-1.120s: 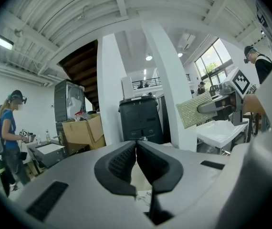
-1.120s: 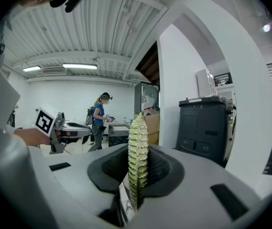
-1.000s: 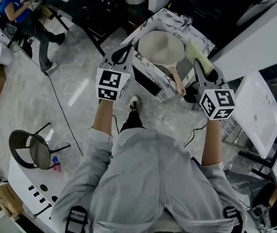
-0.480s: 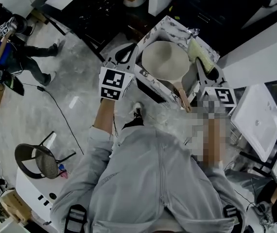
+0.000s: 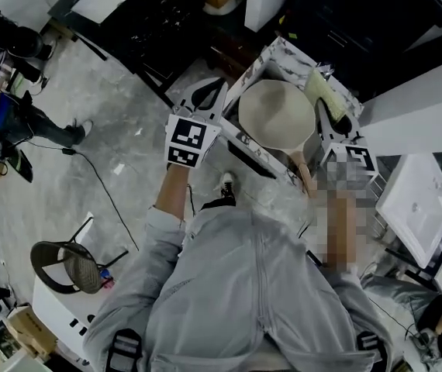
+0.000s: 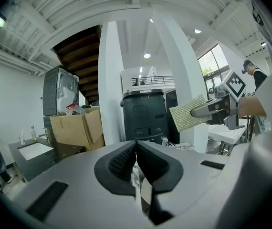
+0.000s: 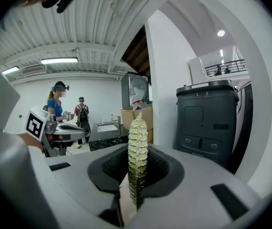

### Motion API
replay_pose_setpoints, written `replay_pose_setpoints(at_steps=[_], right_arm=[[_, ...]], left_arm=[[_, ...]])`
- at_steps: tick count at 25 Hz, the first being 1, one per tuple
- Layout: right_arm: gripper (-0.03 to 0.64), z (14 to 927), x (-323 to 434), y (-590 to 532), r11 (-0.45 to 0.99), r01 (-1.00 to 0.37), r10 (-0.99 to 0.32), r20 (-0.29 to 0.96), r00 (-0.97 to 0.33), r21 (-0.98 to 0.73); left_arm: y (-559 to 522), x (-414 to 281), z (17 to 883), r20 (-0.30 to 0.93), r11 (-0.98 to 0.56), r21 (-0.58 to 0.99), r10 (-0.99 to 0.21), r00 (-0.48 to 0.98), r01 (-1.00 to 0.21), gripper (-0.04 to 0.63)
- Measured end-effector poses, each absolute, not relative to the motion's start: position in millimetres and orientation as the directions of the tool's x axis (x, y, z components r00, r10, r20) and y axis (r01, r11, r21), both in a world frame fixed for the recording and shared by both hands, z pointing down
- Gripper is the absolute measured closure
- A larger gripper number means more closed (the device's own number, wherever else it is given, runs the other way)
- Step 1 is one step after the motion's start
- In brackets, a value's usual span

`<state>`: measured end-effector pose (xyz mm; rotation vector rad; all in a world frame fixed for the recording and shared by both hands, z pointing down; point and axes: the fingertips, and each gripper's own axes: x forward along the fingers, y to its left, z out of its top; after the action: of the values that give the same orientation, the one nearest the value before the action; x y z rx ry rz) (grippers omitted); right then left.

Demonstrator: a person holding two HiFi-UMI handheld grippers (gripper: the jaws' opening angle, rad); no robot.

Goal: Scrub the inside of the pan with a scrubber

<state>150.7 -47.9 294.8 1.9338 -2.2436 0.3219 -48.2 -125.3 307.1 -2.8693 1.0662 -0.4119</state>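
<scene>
Flooring (image 5: 112,153) of pale mottled stone filled the left of the head view, with a person (image 5: 0,107) at its far edge and a dark round-seated chair (image 5: 66,263) lower down.

Right of these, the left hand-held gripper (image 5: 204,93) was held out just beside the left edge of a marbled counter (image 5: 283,53), apart from the pan. In the left gripper view its jaws were pressed together with nothing between them. A cardboard box (image 6: 76,128) and a black cabinet (image 6: 143,114) stood beyond them.

The pan (image 5: 277,113), pale and round, sat on the counter between the two hand-held grippers, its handle pointing back toward the wearer.

Just past the pan's right rim was the scrubber (image 5: 326,93), a yellow-green pad, held by the right hand-held gripper (image 5: 331,113). In the right gripper view the pad stood edge-on and upright, pinched between the two jaws, its textured top rising clear above them. Whether the pad touched the pan could not be told from the head view. Two people (image 7: 55,106) stood in the background at that view's left.

Farther right in the head view, a white tray (image 5: 416,204) lay tilted below the counter's corner.
</scene>
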Motion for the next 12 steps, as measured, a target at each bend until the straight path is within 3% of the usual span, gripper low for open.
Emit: replay_pose_setpoints(at_steps=[12], right_arm=[[0.531, 341.7, 149.8, -100.6, 0.123, -0.990, -0.926, 0.351, -0.139, -0.068]], left_arm=[[-174.0, -41.2, 342.3, 0.286, -0.784, -0.089, -0.611, 0.738, -0.615, 0.572]])
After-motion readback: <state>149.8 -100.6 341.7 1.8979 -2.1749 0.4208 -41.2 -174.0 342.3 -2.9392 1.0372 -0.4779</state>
